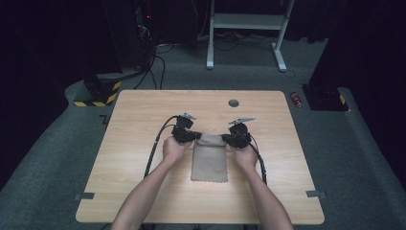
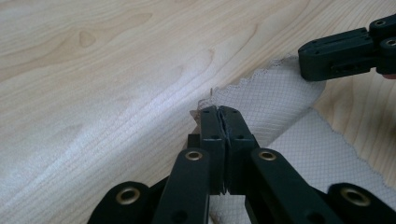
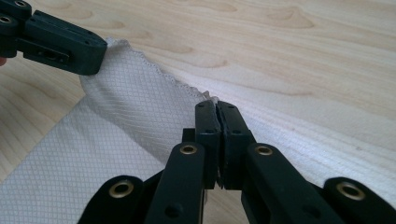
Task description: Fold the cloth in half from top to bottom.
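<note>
A beige cloth (image 1: 209, 160) with a fine grid weave and zigzag edges lies in the middle of the wooden table (image 1: 143, 115). Its far edge is lifted and curled over. My left gripper (image 1: 197, 135) is shut on the far left corner of the cloth (image 2: 261, 100), jaws pressed together on the fabric. My right gripper (image 1: 226, 139) is shut on the far right corner of the cloth (image 3: 135, 107). In the left gripper view the right gripper (image 2: 303, 58) grips the opposite corner; in the right gripper view the left gripper (image 3: 102, 51) does the same.
A grey round cap (image 1: 233, 102) sits in the tabletop near its far edge. A black cable (image 1: 155, 143) runs left of my left hand. Beyond the table stand a white desk frame (image 1: 244, 28) and a red can (image 1: 297, 99) on the carpet.
</note>
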`<state>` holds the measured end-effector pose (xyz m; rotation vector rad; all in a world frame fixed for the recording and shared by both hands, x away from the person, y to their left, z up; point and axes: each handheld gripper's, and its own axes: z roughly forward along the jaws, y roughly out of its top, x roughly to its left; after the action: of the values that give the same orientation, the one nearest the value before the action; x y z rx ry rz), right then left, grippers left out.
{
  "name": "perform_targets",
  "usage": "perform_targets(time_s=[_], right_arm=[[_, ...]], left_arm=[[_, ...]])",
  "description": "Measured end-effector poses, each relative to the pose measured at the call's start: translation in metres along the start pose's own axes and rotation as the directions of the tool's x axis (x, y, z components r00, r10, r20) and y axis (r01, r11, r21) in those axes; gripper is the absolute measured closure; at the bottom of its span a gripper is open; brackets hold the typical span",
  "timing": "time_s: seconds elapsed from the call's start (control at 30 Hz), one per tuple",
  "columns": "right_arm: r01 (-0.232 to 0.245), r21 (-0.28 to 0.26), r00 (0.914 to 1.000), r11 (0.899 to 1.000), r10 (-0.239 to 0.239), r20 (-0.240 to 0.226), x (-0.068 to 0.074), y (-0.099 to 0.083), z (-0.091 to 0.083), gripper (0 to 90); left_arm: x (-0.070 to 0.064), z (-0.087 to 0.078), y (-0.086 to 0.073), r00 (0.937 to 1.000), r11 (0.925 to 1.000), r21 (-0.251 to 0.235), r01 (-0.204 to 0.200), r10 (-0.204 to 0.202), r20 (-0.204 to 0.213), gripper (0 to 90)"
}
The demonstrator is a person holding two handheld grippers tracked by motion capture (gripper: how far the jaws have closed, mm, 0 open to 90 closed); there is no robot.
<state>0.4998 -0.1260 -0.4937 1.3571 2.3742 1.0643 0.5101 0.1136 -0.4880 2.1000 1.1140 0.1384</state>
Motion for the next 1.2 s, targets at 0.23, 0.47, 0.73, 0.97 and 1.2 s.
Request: perform_targets(time_s=[0.23, 0.47, 0.73, 0.97, 1.2], right_arm=[[0.000, -0.003, 0.9998, 1.000, 0.000, -0.020, 0.001, -0.009, 0.000, 87.8], [0.007, -0.009, 0.9993, 1.000, -0.007, -0.037, 0.004, -0.014, -0.003, 87.8], [0.019, -0.011, 0.9982, 1.000, -0.020, -0.057, 0.007, -0.021, -0.006, 87.7], [0.045, -0.023, 0.9972, 0.999, -0.046, -0.059, 0.011, -0.024, -0.011, 87.7], [0.060, -0.024, 0.9959, 0.998, -0.062, -0.066, 0.014, -0.030, -0.014, 87.6]], left_arm=[[-0.002, -0.002, -0.009, 0.9999, 1.0000, 0.002, -0.005, 0.005, 0.013, 88.4], [-0.003, -0.003, -0.014, 0.9998, 1.0000, 0.002, -0.004, 0.004, 0.022, 88.3], [-0.006, -0.006, -0.022, 0.9994, 0.9998, 0.002, -0.018, 0.018, 0.028, 88.2], [-0.010, -0.012, -0.027, 0.9988, 0.9990, -0.022, -0.038, 0.039, 0.031, 88.3], [-0.015, -0.015, -0.031, 0.9983, 0.9985, -0.031, -0.045, 0.047, 0.036, 88.3]])
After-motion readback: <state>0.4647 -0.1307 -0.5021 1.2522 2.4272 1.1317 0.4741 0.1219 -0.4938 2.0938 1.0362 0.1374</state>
